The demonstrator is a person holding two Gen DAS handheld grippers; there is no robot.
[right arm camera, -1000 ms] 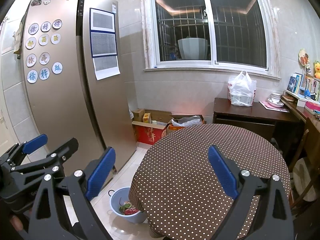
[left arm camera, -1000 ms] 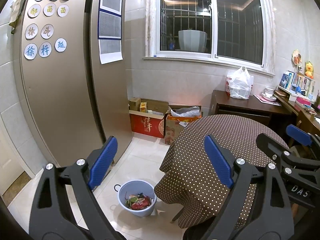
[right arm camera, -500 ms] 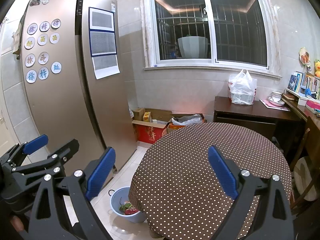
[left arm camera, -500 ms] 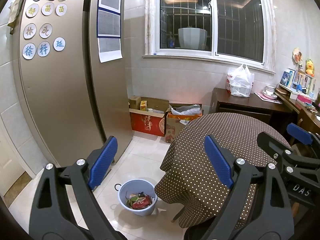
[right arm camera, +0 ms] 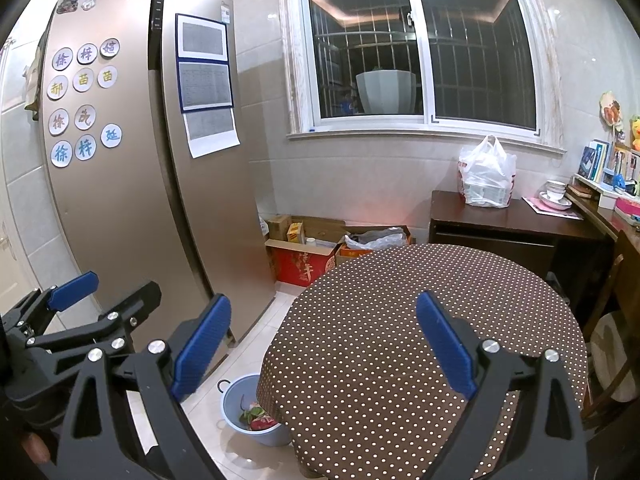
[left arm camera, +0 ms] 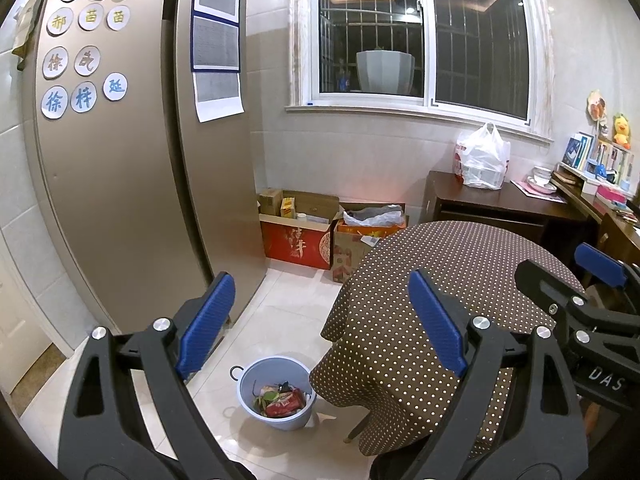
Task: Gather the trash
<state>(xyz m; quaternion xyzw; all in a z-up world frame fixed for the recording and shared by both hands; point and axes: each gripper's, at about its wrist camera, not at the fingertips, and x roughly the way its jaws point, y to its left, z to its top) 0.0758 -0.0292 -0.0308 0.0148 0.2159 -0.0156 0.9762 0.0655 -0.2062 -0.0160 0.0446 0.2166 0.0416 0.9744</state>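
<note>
A light blue trash bin (left arm camera: 276, 394) stands on the tiled floor beside the round table; it holds wrappers and green scraps (left arm camera: 280, 398). It also shows in the right wrist view (right arm camera: 250, 410), partly hidden under the table edge. My left gripper (left arm camera: 320, 320) is open and empty, held high above the bin. My right gripper (right arm camera: 324, 340) is open and empty above the table; it appears at the right of the left wrist view (left arm camera: 600, 276). The left gripper shows in the right wrist view (right arm camera: 80, 296).
A round table with a brown dotted cloth (right arm camera: 420, 340) fills the right. A tall gold fridge (left arm camera: 132, 160) stands at the left. Cardboard boxes (left arm camera: 300, 236) sit against the far wall. A dark desk (left arm camera: 500, 204) carries a white plastic bag (left arm camera: 480, 158).
Both views have shifted only slightly. Both grippers stay open and empty.
</note>
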